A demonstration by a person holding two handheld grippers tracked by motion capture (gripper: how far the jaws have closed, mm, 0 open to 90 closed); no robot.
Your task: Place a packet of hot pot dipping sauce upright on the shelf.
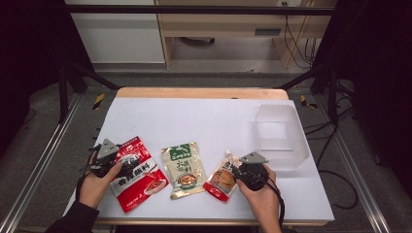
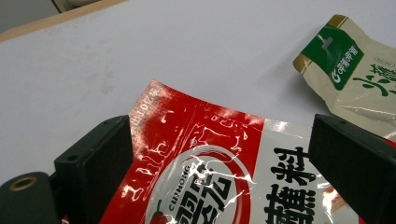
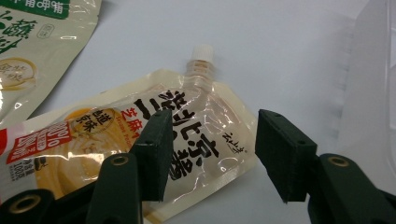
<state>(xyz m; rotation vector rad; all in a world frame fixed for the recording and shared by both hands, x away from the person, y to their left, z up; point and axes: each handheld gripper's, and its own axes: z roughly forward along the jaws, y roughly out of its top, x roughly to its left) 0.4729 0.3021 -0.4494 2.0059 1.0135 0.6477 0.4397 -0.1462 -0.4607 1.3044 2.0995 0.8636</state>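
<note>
A white tabletop (image 1: 209, 121) with a wooden far edge stands in a dim room, between metal rails on a grey floor.

At the left, the left gripper (image 1: 127, 164) lies low over the red seasoning packet (image 1: 138, 174), which rests flat near the front left corner. In the left gripper view its jaws stand wide, one on either side of the packet's upper part, their pads not pressing on it.

Just beside the red packet, in the middle, lies a beige sauce packet (image 1: 183, 170) with a green header, untouched.

Right of it lies the spouted sauce pouch (image 1: 221, 178), its white cap pointing away from the person. The right gripper (image 1: 236, 171) hovers over the pouch's right edge; in the right gripper view its jaws are parted, one above the pouch, the other past its edge, gripping nothing.

A clear plastic bin (image 1: 281, 136) sits at the right.
</note>
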